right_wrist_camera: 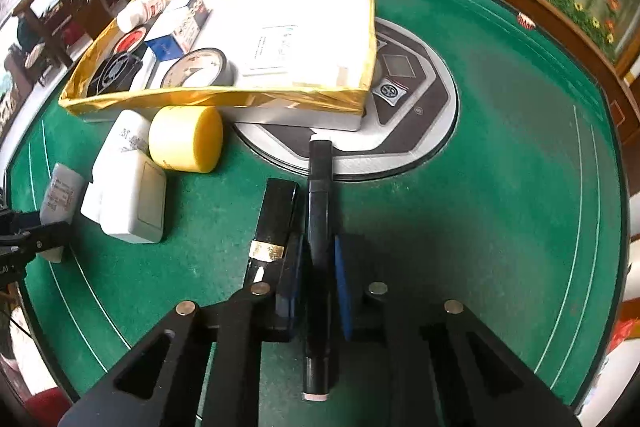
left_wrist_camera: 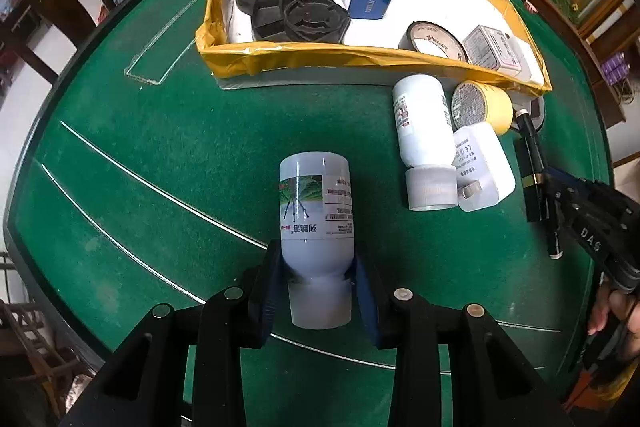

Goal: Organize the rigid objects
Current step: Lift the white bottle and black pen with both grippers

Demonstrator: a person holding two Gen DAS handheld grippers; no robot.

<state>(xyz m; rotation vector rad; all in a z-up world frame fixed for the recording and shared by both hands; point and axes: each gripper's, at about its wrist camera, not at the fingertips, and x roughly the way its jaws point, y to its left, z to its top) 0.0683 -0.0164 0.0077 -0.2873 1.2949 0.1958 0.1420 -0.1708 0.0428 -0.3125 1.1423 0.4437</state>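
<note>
My left gripper (left_wrist_camera: 318, 277) is shut on the neck of a white labelled bottle (left_wrist_camera: 316, 207) over the green table. My right gripper (right_wrist_camera: 318, 267) is shut on a black marker pen (right_wrist_camera: 319, 211) that lies along its fingers; it also shows in the left wrist view (left_wrist_camera: 536, 163). A black bar with a gold band (right_wrist_camera: 276, 219) lies just left of the pen. The yellow-taped box (left_wrist_camera: 360, 55) holds tape rolls, small boxes and a black round part.
A second white bottle (left_wrist_camera: 424, 139), a white charger (left_wrist_camera: 484, 167) and a yellow tape roll (left_wrist_camera: 484, 107) lie in front of the box. The box (right_wrist_camera: 224, 99) rests partly on a grey round centre panel (right_wrist_camera: 416, 115). Wooden table rim beyond.
</note>
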